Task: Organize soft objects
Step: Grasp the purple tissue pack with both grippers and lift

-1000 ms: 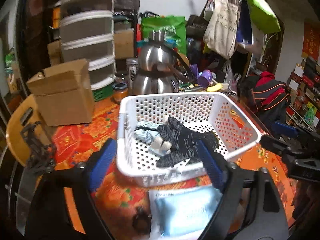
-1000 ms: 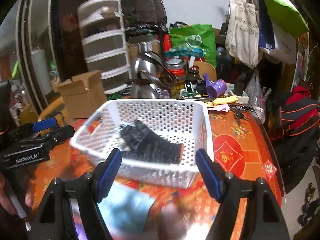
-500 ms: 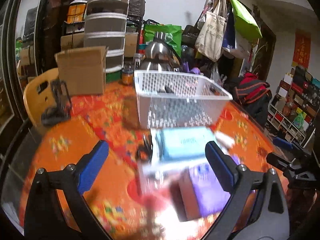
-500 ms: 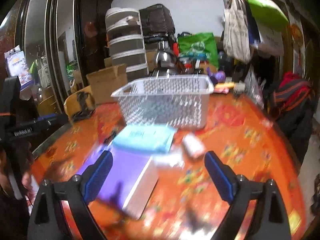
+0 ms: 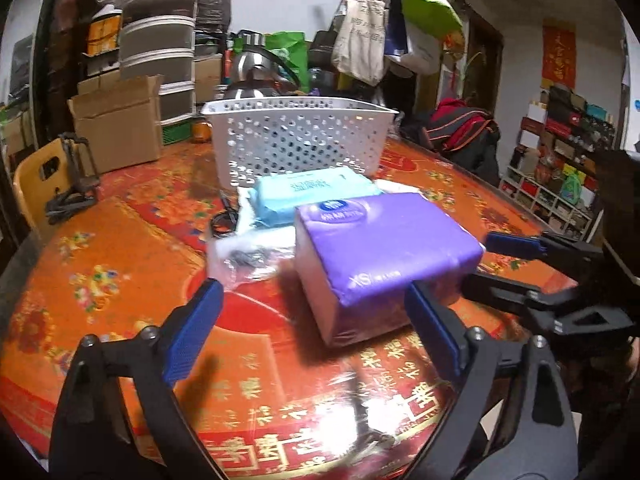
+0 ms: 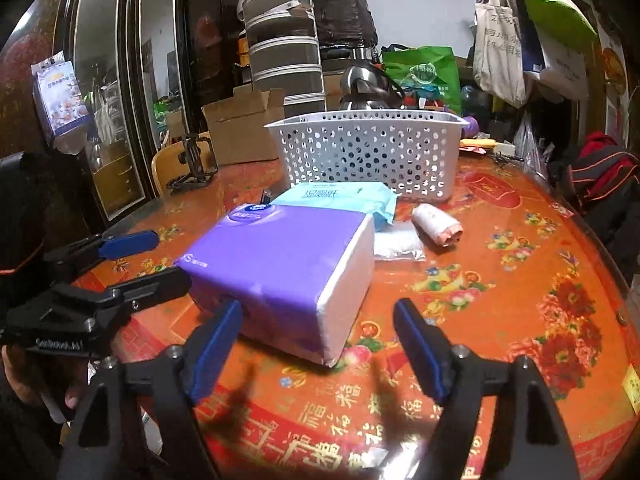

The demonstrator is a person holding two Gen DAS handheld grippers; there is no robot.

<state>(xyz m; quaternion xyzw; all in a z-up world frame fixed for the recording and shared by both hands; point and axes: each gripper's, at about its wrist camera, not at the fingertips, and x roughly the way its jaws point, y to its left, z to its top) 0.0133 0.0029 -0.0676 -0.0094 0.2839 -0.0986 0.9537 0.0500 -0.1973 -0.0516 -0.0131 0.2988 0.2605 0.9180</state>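
A purple tissue pack [image 5: 380,240] [image 6: 288,264] lies on the orange table, just ahead of both grippers. Behind it lies a light blue wipes pack [image 5: 312,196] [image 6: 340,198], then a white perforated basket [image 5: 300,140] [image 6: 368,152]. A clear plastic bag with dark items [image 5: 244,256] lies left of the purple pack. A rolled white and pink cloth [image 6: 438,226] and a small clear bag [image 6: 396,246] lie right of it. My left gripper [image 5: 316,332] is open and empty, low over the table. My right gripper [image 6: 320,344] is open and empty, also seen in the left wrist view [image 5: 516,264].
A cardboard box [image 5: 120,124] [image 6: 244,128], a steel kettle [image 5: 260,76], stacked drawers [image 6: 284,52] and hanging bags [image 5: 360,40] stand behind the basket. A wooden chair [image 5: 36,184] stands at the table's left edge. A red and black jacket [image 6: 604,176] hangs at the right.
Both grippers have pulled back from over the basket and dropped low near the table's front edge. The purple pack has come into view close in front of them.
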